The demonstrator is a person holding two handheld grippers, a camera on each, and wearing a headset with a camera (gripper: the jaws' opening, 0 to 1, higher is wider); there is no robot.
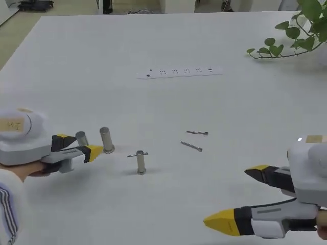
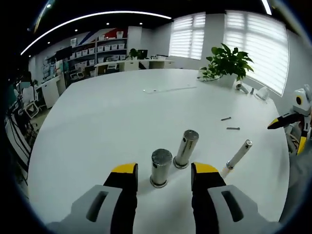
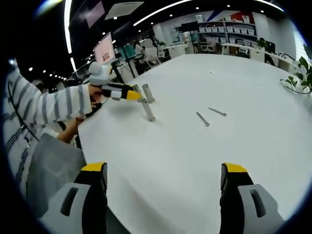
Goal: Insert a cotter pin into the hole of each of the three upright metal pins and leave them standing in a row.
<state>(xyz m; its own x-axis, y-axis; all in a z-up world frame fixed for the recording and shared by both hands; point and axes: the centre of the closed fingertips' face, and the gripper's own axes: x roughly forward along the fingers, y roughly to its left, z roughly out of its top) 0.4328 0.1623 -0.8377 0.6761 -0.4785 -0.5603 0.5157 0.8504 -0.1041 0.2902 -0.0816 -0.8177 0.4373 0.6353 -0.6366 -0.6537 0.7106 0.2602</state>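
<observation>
Brackets the leftmost upright grey metal pin [image 2: 161,167] with the yellow-tipped left gripper [image 2: 163,171], jaws parted to either side with a gap showing at each, so nothing is gripped yet. Looks lined up to steady that pin for its cotter. Has the second upright grey metal pin [image 2: 186,147] just beyond and to the right, near enough for a swinging jaw to knock it. Shows a thin wire cotter pin [image 1: 137,153] seated through the head of the third upright grey metal pin [image 1: 141,162], which stands a little apart toward the middle of the white table [image 1: 153,41]. Makes a loose row rather than a straight one, by the look of it.

Holds the right gripper [image 1: 236,197] wide open and empty, low over bare table, well apart from the pins. Seems poised to fetch the far loose cotter pin [image 1: 197,133] or the near loose cotter pin [image 1: 191,146], both lying flat between the grippers.

Offers open, bare surface for that reach. Puts the white power strip [image 1: 179,72] and green leafy plant [image 1: 296,30] well away at the far side. Gives less margin on the person's side, judging by the right gripper view, where the pins stand near the table's edge.
</observation>
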